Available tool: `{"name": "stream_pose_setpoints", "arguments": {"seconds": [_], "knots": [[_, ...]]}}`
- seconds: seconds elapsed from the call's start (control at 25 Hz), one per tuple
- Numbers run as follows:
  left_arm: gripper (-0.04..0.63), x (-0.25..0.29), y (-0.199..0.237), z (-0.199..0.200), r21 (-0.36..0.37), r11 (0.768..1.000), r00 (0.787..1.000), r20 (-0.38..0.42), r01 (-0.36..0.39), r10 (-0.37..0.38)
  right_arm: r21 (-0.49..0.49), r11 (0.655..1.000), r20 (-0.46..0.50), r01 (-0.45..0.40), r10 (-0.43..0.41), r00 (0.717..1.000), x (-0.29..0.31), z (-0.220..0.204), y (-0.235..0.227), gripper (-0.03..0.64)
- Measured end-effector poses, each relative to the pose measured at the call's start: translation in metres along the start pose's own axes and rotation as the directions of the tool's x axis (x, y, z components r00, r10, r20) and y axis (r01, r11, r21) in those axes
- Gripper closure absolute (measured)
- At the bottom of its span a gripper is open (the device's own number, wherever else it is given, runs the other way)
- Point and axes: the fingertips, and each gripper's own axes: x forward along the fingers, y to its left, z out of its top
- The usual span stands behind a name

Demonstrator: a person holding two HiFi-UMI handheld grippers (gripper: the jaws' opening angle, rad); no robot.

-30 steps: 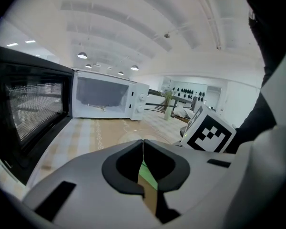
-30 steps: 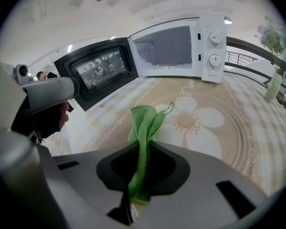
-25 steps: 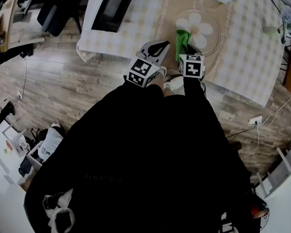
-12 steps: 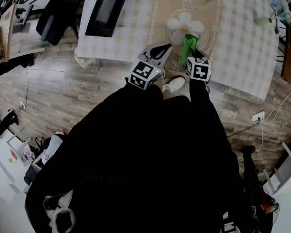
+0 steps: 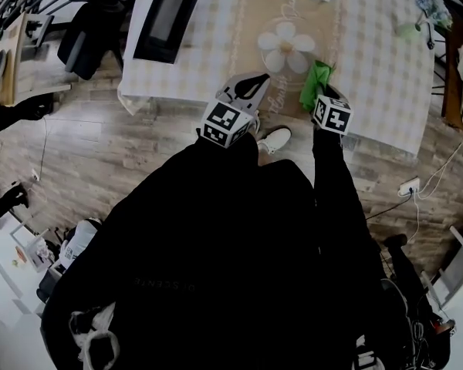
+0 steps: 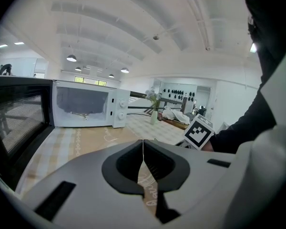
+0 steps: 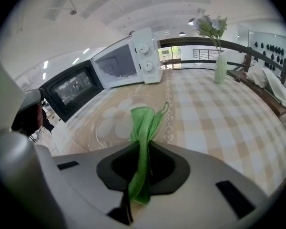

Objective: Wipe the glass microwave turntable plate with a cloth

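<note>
The glass turntable plate (image 5: 287, 43) lies flat on the checked tablecloth over a white flower print; it also shows as a clear disc (image 7: 115, 123) ahead of my right gripper. My right gripper (image 5: 321, 91) is shut on a green cloth (image 7: 144, 133), which sticks up between its jaws and hangs at the plate's right rim (image 5: 317, 75). My left gripper (image 5: 251, 85) hovers at the table's near edge, left of the plate, jaws shut with nothing between them (image 6: 143, 152).
A white microwave (image 7: 128, 61) stands at the table's far side. A second, dark microwave (image 5: 168, 14) with its door open sits at the left. A vase of flowers (image 7: 218, 56) stands on the right. Wooden floor and a power strip (image 5: 408, 189) lie below.
My right gripper has carried the green cloth rightwards, from over the plate's middle to its right rim. The left gripper has stayed near the table edge.
</note>
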Motion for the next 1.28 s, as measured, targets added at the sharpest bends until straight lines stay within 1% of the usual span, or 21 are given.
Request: {"name": "stream_pose_setpoints", "arguments": {"seconds": [0.08,0.16,0.24,0.36,0.48,0.64,0.72,0.88,0.96,1.08,1.16,1.28], "knots": [[0.574,-0.003,-0.004,0.007,0.004,1.000,1.000,0.023,-0.002,0.001,0.013,0.999,0.056,-0.039,0.038,0.998,-0.012,0.009,-0.001,0.565],[0.574,-0.007,-0.008,0.014,0.016,1.000,0.999,0.042,-0.002,0.001,0.006,0.997,0.121,-0.077,0.075,0.990,-0.028,0.024,0.004,0.565],[0.574,-0.012,-0.010,0.020,0.027,1.000,0.998,0.059,-0.007,0.005,-0.014,0.994,0.184,-0.112,0.113,0.977,-0.046,0.042,0.013,0.565],[0.574,-0.018,-0.012,0.033,0.032,0.999,0.996,0.090,-0.019,0.016,-0.048,0.985,0.266,-0.168,0.175,0.948,-0.076,0.068,0.028,0.565],[0.574,-0.022,-0.020,0.054,0.050,0.999,0.992,0.128,-0.011,0.005,-0.082,0.972,0.348,-0.222,0.236,0.907,-0.111,0.094,0.040,0.565],[0.574,-0.032,-0.028,0.088,0.084,0.996,0.983,0.181,-0.002,-0.013,-0.121,0.946,0.448,-0.300,0.322,0.834,-0.156,0.129,0.060,0.565],[0.574,-0.039,-0.032,0.105,0.099,0.995,0.978,0.207,-0.006,-0.015,-0.158,0.934,0.484,-0.321,0.356,0.799,-0.179,0.143,0.071,0.565],[0.574,-0.049,-0.044,0.135,0.156,0.988,0.964,0.261,0.002,-0.043,-0.238,0.916,0.545,-0.324,0.402,0.736,-0.220,0.165,0.088,0.565],[0.574,-0.052,-0.051,0.148,0.186,0.982,0.960,0.274,0.009,-0.061,-0.281,0.908,0.570,-0.311,0.419,0.707,-0.239,0.176,0.097,0.565],[0.574,-0.061,-0.065,0.171,0.219,0.975,0.951,0.295,0.026,-0.091,-0.370,0.887,0.594,-0.278,0.456,0.663,-0.265,0.188,0.113,0.565],[0.574,-0.067,-0.074,0.185,0.224,0.974,0.944,0.312,0.041,-0.111,-0.419,0.872,0.603,-0.254,0.476,0.640,-0.281,0.193,0.122,0.565],[0.574,-0.076,-0.083,0.203,0.215,0.975,0.929,0.345,0.061,-0.134,-0.460,0.857,0.613,-0.234,0.497,0.614,-0.298,0.197,0.133,0.565]]}}
